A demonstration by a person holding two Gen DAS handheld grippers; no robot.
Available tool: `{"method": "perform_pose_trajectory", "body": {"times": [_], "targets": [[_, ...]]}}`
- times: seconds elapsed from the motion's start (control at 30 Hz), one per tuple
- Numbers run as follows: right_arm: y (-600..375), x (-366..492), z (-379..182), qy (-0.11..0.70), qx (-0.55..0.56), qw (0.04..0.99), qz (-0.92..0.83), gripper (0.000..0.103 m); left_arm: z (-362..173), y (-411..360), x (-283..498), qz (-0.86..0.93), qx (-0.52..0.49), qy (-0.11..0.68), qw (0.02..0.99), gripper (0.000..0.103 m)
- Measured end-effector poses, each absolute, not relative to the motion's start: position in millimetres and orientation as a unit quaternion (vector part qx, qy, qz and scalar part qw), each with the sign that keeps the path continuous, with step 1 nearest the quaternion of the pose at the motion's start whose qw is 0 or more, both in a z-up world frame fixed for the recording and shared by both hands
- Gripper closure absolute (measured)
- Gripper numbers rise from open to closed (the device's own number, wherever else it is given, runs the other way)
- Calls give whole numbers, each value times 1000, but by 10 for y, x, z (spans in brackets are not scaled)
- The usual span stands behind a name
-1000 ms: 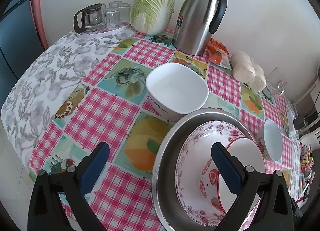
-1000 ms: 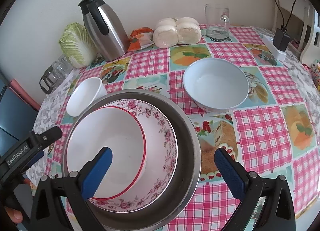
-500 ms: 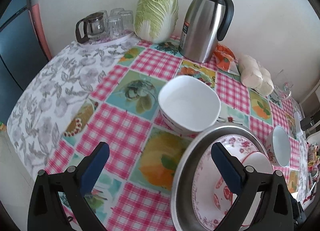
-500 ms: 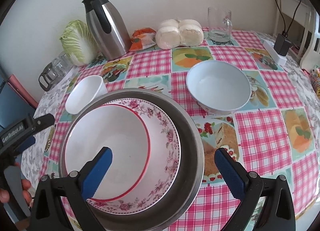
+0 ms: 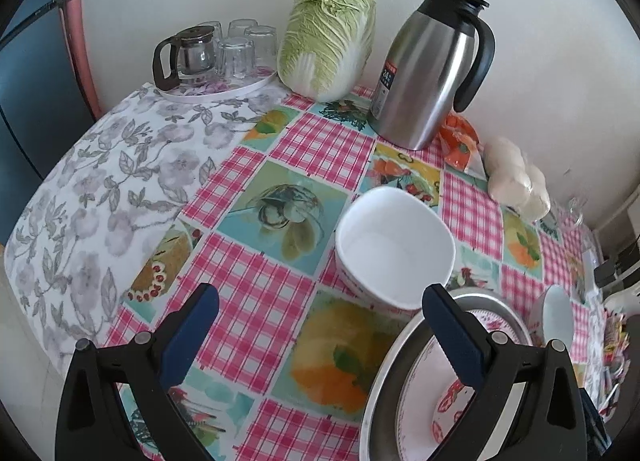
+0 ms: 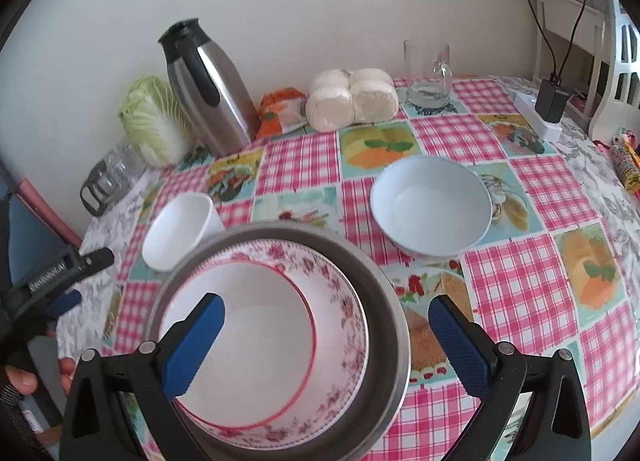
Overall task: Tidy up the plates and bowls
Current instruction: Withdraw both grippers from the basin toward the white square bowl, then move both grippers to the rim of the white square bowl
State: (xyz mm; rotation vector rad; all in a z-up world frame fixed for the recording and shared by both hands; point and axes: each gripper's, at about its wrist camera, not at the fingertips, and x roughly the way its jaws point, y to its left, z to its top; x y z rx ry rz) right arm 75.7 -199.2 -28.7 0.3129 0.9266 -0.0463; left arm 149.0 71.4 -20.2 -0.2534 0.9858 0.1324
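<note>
Pulled back leftward from steel basin (image 5: 390,357): left gripper (image 5: 318,335), jaws apart, empty. Right gripper (image 6: 326,335) likewise spread. Flask (image 5: 420,73) label "24" readable, left view only.

Table (image 6: 520,289) under checked pink fruit-print oilcloth. Landmark: steel basin (image 6: 384,301), near edge. Just left-behind it, square white bowl (image 6: 176,229). Right-behind, round white bowl (image 6: 432,205). Along far wall: cabbage (image 6: 154,121), steel carafe (image 6: 208,89), orange packet (image 6: 280,109), buns (image 6: 352,99), glass mug (image 6: 428,73). Far left: tray of glasses (image 5: 224,87).
</note>
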Motion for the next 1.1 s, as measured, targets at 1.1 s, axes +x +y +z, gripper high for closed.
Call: {"method": "perform_pose_trajectory", "body": {"times": [1.1], "targets": [[-1005,2226,42,531,90,842,-42,3,-585,1302,2040,75,-234,479,843,2]]}}
